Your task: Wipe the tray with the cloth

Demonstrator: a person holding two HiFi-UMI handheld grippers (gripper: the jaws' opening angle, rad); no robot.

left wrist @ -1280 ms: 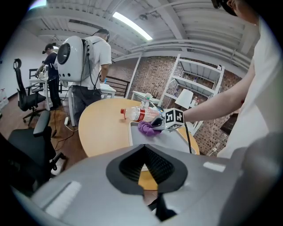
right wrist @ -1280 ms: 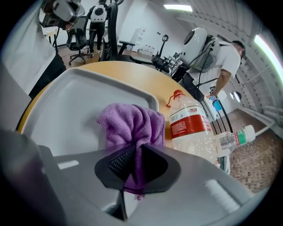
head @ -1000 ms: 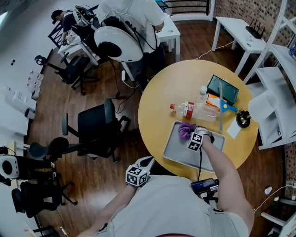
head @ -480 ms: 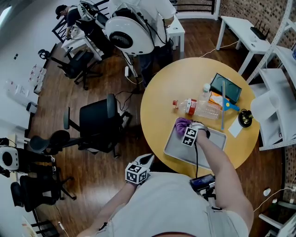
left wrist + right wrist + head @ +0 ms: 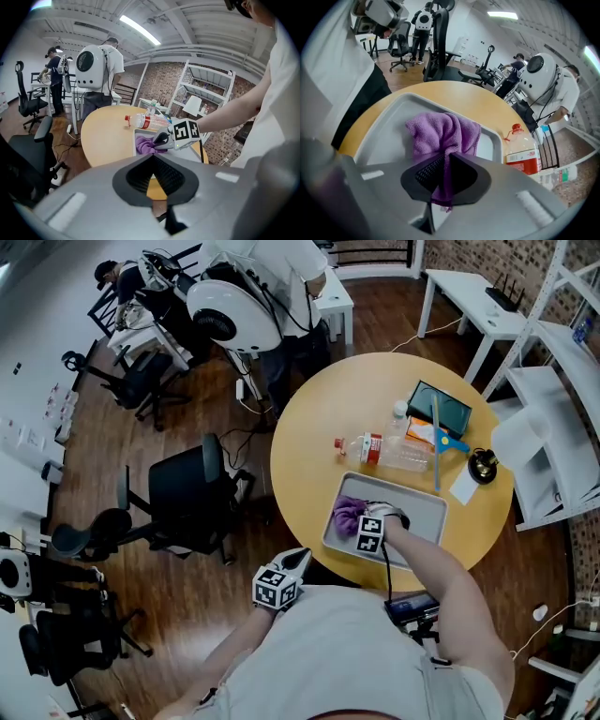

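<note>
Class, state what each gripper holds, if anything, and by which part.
The right gripper pinches the purple cloth by a bunched fold at its near edge, over the tray. The left gripper holds nothing, its jaws together.

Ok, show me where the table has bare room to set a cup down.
Widest free patch: the table top beyond the plastic bottle, left of the dark tablet. The tray is bare right of the purple cloth in the right gripper. Crowded: between bottle, tablet and white paper.

Bright ceiling strip lights (image 5: 139, 29); fisheye edges bend and darken.
</note>
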